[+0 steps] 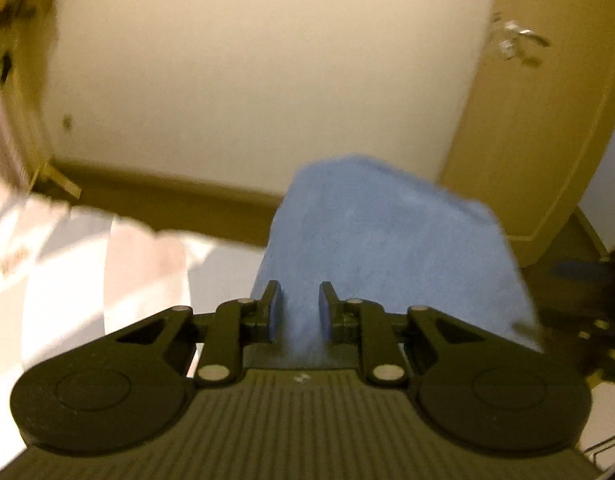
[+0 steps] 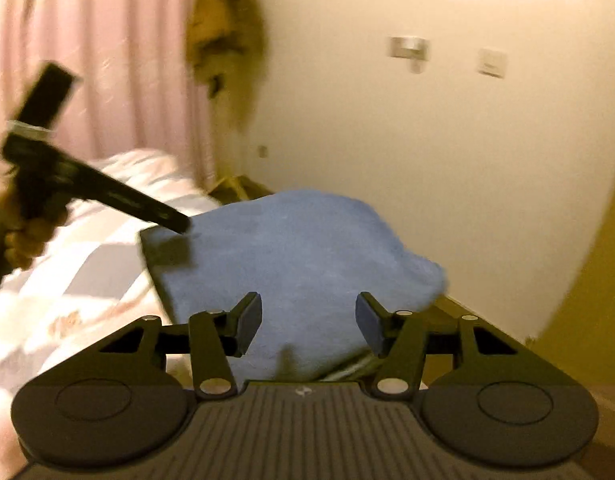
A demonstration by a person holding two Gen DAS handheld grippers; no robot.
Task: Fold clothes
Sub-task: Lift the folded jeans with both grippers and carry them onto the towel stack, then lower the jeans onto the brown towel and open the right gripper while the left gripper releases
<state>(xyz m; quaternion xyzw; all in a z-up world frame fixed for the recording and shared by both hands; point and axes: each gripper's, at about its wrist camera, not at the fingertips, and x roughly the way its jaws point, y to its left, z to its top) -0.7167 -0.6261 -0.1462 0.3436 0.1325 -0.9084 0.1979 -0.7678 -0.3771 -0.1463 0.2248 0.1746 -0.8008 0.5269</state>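
A blue fleecy cloth (image 1: 387, 240) lies bulging on the pale bedding (image 1: 67, 280). My left gripper (image 1: 300, 312) has its jaws close together, with the cloth filling the gap between the pads. The right wrist view shows the same cloth (image 2: 299, 248), and the left gripper (image 2: 175, 220) meets it at its far left corner, held by a hand (image 2: 27, 236). My right gripper (image 2: 308, 322) stands wide open over the cloth's near edge, nothing pinched between its fingers (image 2: 249, 320).
Pink and white bedding (image 2: 87, 280) spreads to the left. A wooden bed edge (image 1: 167, 200) runs along a cream wall (image 1: 247, 80). A wooden door (image 1: 547, 120) stands at the right, a pink curtain (image 2: 107, 60) at the left. Both views are motion-blurred.
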